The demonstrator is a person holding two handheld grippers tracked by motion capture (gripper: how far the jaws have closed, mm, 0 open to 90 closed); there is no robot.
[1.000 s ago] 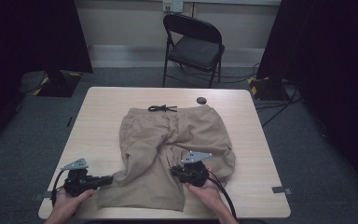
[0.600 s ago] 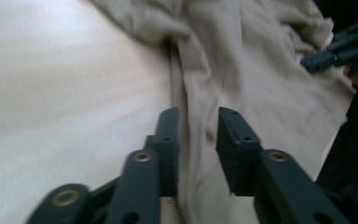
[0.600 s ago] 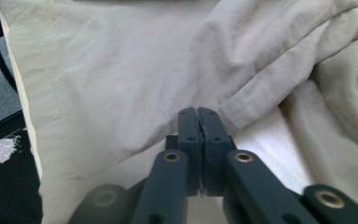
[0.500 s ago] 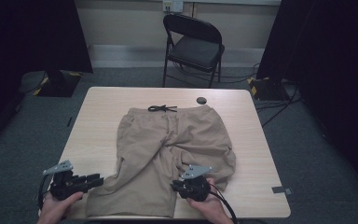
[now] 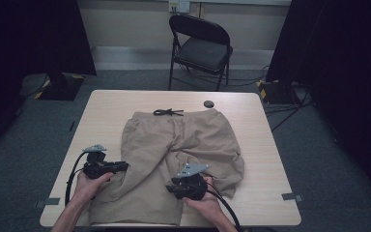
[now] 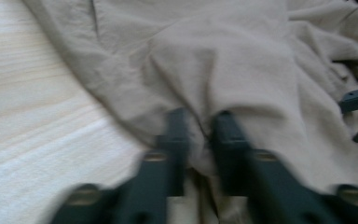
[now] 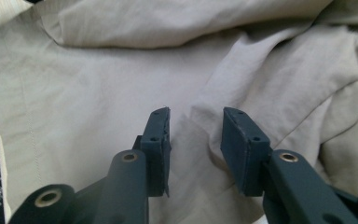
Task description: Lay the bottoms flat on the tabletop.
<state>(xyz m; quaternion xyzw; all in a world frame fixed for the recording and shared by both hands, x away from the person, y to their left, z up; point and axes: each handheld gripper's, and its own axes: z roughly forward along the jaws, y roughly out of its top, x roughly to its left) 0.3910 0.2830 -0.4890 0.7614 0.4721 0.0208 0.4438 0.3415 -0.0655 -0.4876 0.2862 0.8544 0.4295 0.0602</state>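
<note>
1. A pair of tan shorts lies spread on the pale wooden worktop, waistband toward the far edge and both legs reaching toward the person's side.
2. A black drawstring sits knotted at the middle of the waistband, resting on the wood just beyond the fabric.
3. The left hand-held gripper is at the outer edge of the leg on the left of the high view, held in the person's left hand.
4. In the left gripper view, the left hand-held gripper's jaws stand close together with a raised fold of the shorts pinched between them; the picture is blurred, yet the cloth clearly bunches up in the narrow gap.
5. The right hand-held gripper sits over the lower middle of the shorts, held in the right hand, its grey plate on top.
6. In the right gripper view, the right hand-held gripper has its jaws apart, with a clear gap; a soft ridge of the fabric lies beneath that gap, and whether the pads touch it I cannot tell.
7. The leg on the right of the high view is rumpled and folded back on itself.
8. A small dark round object lies on the worktop just beyond the waistband.
9. A black folding chair stands on the floor past the far edge.
</note>
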